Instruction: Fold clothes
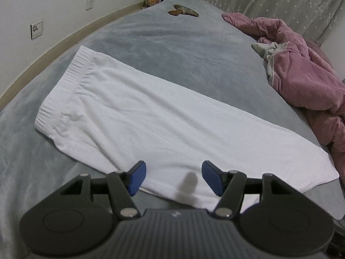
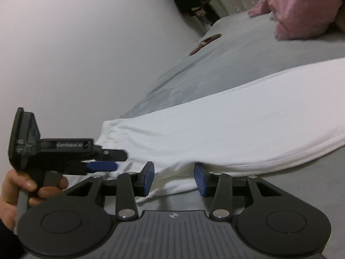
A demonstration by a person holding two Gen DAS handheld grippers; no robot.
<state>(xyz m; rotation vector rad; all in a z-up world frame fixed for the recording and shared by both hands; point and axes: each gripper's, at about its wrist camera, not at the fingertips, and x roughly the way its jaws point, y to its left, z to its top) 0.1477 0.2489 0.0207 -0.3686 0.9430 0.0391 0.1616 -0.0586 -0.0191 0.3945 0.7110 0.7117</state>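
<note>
Left wrist view, left to right: white wall with a socket plate, then the grey bed sheet running up to the wall. White trousers, folded lengthwise, lie flat on the sheet on a diagonal; ribbed waistband at the left end, hem end toward the lower right. A small brown object sits on the sheet at the far end; shape not clear. Crumpled pink quilt lies at the right, apart from the trousers. Left gripper hovers over the near long edge of the trousers, jaws spread, blue pads clear of the cloth, nothing grasped. Right wrist view, left to right: a hand holds the left gripper's handle at the far left; that gripper's tip reaches to the waistband end, but contact with the cloth cannot be told. Right gripper is at the near edge of the trousers, which sag a little between its fingers; jaws parted, pads not pressing the fabric, so released. Trousers stretch away to the right across the sheet; pink quilt at the upper right.
</note>
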